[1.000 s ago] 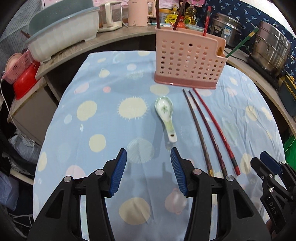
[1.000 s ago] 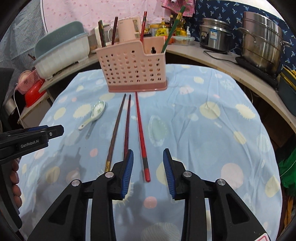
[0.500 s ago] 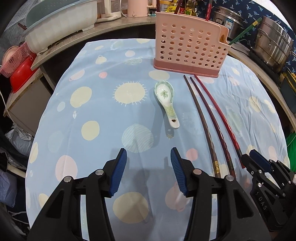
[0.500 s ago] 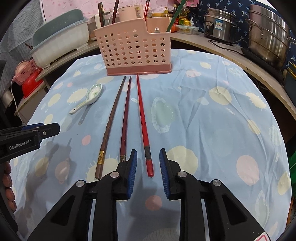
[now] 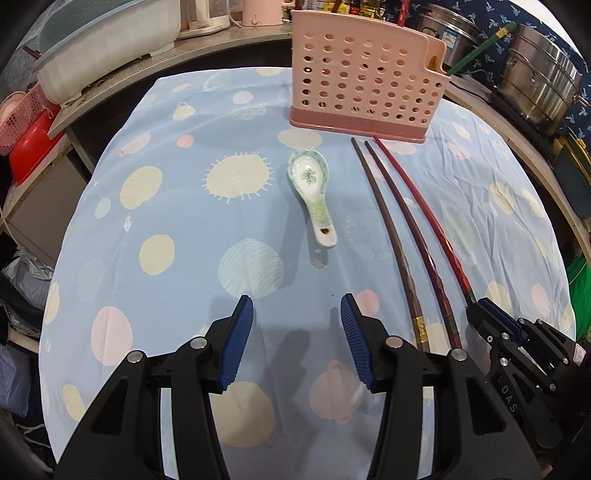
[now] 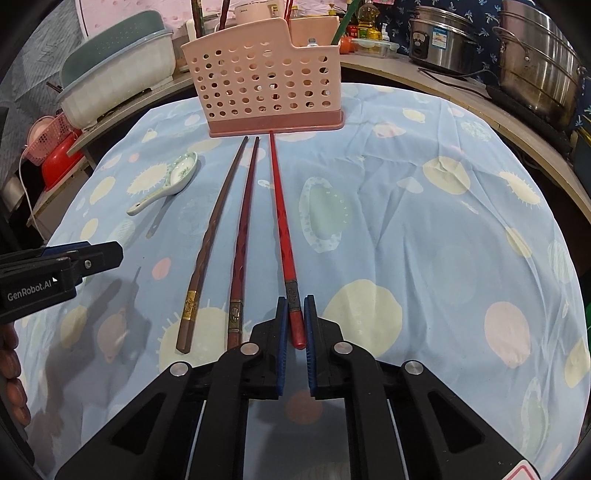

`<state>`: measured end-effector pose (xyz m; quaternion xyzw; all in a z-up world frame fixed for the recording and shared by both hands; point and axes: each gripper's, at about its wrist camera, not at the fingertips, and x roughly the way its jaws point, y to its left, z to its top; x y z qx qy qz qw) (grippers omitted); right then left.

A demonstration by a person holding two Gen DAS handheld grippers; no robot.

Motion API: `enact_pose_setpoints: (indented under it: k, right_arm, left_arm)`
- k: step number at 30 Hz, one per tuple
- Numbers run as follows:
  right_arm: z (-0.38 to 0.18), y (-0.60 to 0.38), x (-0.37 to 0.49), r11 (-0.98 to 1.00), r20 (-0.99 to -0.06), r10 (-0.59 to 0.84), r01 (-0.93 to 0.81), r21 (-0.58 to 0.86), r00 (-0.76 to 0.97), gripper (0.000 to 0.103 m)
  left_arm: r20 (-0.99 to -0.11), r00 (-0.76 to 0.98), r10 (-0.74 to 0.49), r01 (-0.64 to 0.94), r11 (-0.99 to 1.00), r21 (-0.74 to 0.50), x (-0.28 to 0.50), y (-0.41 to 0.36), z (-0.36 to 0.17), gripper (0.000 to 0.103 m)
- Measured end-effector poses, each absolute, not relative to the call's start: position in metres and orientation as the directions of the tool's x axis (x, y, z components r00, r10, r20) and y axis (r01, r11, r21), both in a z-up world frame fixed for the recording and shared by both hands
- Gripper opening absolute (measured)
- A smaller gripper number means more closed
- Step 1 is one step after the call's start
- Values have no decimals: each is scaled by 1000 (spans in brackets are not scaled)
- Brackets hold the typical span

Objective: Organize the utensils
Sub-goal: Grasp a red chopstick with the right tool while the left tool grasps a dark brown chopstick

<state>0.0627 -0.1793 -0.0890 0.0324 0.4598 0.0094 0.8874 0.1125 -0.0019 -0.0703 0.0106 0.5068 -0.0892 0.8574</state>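
**Red chopstick pinched, three utensils more to go**

The right gripper [image 6: 295, 321] has its blue fingers [image 6: 281, 343] drawn close on either side of the thick end of the red chopstick [image 6: 279, 206], pinching it just behind its metal band. The stick lies flat on the desk [image 6: 424, 229] and runs straight ahead of the fingers, its tip just at the base of the pink perforated utensil holder [image 6: 266, 77]. By the look of it, the lift has not begun.

Just to the left of those fingers lie the dark red chopstick [image 6: 243, 225] and, beyond it, the brown chopstick [image 6: 208, 236], both parallel to the red one and pointing at the holder. Farther left and ahead sits the ceramic soup spoon [image 6: 173, 177], bowl toward the holder.

The left gripper [image 5: 297, 321] hovers with its fingers [image 5: 236, 347] spread wide and nothing between them; the spoon [image 5: 312, 184] lies ahead of them, slightly to their right, well apart.

The holder already carries several chopsticks, standing up out of its top, among them a green one [image 6: 341, 26] at its right end. So the work seems partly done: some sticks are stowed, while four pieces remain on the desk. What is left, as I judge it, is to carry the red chopstick to the holder, then the two darker sticks, then the spoon.
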Motion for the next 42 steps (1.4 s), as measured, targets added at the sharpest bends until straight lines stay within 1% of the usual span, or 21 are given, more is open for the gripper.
enact_pose_setpoints:
  k: [10,19,28,31,33,34,36,39,42]
  right_arm:
    - [-87,-190,54,995,-816,51,37,88,576,8]
    - [-86,-197,47,994,-816,54,48,100,576,8]
    - [-87,-199,45,993,-817,56,52,104,574,8]
    - [-87,-199,45,993,-816,55,51,103,575,8]
    - [-88,-199,45,993,-816,56,51,104,575,8]
    - [-88,-198,44,993,-816,57,49,104,575,8]
    - [-88,-197,43,994,-815,58,44,102,577,8]
    - [-86,-195,40,994,-813,61,38,102,579,8]
    - [-82,-193,36,994,-808,64,32,102,585,7]
  left_arm:
    - [-875,440,-200,229,968,-106,105,-33,-73,47]
    - [-883,411,-227,284,952,-112,101,-62,-83,47]
    - [-886,419,-200,293,953,-76,100,-69,-92,46]
    - [-884,426,-194,298,952,-65,98,-68,-92,39]
    - [-882,427,-198,307,950,-65,97,-67,-92,29]
    - [-882,425,-203,310,948,-69,96,-66,-91,26]
    - [-882,423,-209,314,947,-74,95,-64,-91,14]
    - [-882,415,-225,313,945,-94,93,-60,-90,8]
    - [-878,419,-231,316,944,-98,89,-55,-87,8]
